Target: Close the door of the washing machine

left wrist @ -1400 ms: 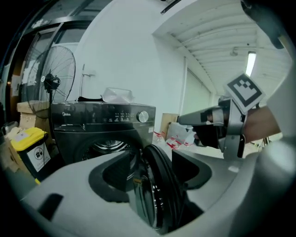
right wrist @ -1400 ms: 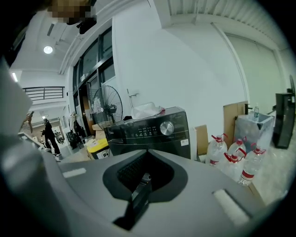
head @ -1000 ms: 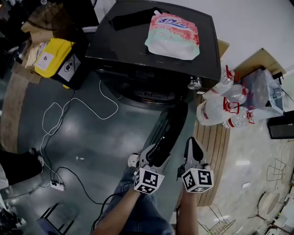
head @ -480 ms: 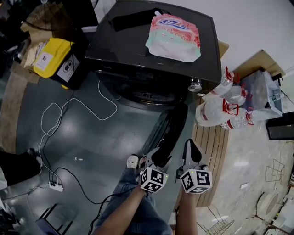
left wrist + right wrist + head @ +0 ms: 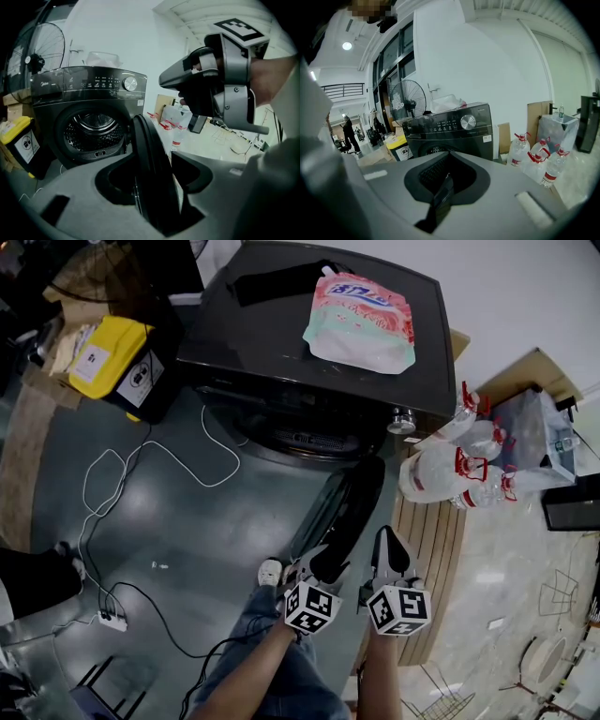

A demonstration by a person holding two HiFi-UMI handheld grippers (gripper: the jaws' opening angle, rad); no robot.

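Left gripper view: the left tool (image 5: pixel 151 187) is seen clasped on the rim of the door (image 5: pixel 146 150), apparently so that the door can be swung on its hinge. Just beside it, the right tool (image 5: pixel 443 187) is held pinched together and empty, probably kept out of the way. The door is stood well open, edge-on to the drum opening (image 5: pixel 89 131) of the washing machine (image 5: pixel 253 324). A pouch (image 5: pixel 361 320) is laid on top.

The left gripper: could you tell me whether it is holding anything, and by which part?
The left gripper holds the washing machine door by its free rim, far from the hinge. The right gripper holds nothing.
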